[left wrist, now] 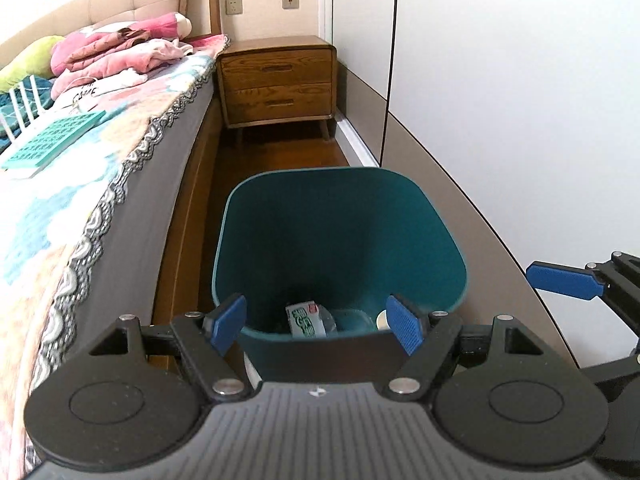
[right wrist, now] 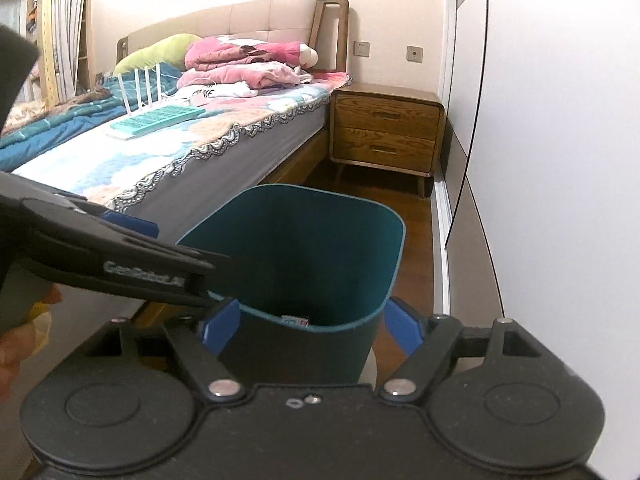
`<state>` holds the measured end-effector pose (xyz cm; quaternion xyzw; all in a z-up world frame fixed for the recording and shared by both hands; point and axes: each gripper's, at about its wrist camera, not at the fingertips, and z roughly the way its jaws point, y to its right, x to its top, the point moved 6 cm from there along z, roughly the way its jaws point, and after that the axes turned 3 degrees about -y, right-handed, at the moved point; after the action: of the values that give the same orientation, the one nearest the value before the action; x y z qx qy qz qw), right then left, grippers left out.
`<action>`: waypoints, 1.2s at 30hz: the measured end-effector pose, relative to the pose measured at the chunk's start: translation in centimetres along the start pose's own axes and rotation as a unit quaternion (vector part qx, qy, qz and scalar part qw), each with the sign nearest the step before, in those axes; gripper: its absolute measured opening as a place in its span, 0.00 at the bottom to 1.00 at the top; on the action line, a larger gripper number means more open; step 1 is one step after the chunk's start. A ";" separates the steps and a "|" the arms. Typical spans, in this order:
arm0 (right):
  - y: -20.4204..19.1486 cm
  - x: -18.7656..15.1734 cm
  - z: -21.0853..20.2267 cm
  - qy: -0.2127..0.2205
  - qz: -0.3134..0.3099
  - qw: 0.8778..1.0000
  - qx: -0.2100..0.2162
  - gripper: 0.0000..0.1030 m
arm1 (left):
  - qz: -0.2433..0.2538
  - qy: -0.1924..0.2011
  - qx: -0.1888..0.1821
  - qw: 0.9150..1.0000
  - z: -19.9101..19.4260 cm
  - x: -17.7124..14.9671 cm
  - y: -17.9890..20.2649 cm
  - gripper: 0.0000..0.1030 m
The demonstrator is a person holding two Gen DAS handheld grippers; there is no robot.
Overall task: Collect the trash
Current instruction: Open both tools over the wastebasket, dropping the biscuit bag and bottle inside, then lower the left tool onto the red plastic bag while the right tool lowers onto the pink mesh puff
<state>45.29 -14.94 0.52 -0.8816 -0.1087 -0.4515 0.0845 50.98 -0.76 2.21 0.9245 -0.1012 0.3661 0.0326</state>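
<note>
A teal trash bin [left wrist: 340, 216] stands on the wooden floor between the bed and the wall; it also shows in the right wrist view [right wrist: 320, 240]. Inside lie a white and green wrapper [left wrist: 306, 320] and a pale round object [left wrist: 382, 320]. My left gripper [left wrist: 316, 322] is open and empty, its blue pads either side of the bin's near rim. My right gripper [right wrist: 310, 326] is open and empty, its pads straddling the bin's near wall. One right finger [left wrist: 564, 278] shows at the right edge of the left wrist view. The left gripper's body [right wrist: 120, 256] crosses the right wrist view.
A bed [left wrist: 100, 152] with a patterned cover runs along the left, holding a teal box [left wrist: 52, 140] and pink bedding [left wrist: 120, 46]. A wooden nightstand [left wrist: 278, 80] stands beyond the bin. A white wardrobe wall [left wrist: 520, 100] is on the right.
</note>
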 end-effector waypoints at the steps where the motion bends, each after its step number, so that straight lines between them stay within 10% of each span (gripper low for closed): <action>1: 0.1 -0.3 -0.2 0.001 0.004 1.000 0.000 0.77 | -0.002 0.000 0.000 1.000 -0.4 -0.5 0.0 0.75; 22: 1.3 -17.0 0.9 -0.073 0.098 0.993 0.003 1.00 | -0.042 -0.110 0.011 0.993 2.7 -18.3 -0.9 0.80; 36: -0.2 -28.5 6.6 -0.176 0.101 0.979 -0.001 1.00 | -0.101 -0.279 0.018 0.955 14.9 -31.3 -1.9 0.80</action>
<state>34.23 -16.42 -26.50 -0.9537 -0.0318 -0.2785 0.1088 39.14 4.17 -30.04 0.9956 -0.0059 0.0904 0.0228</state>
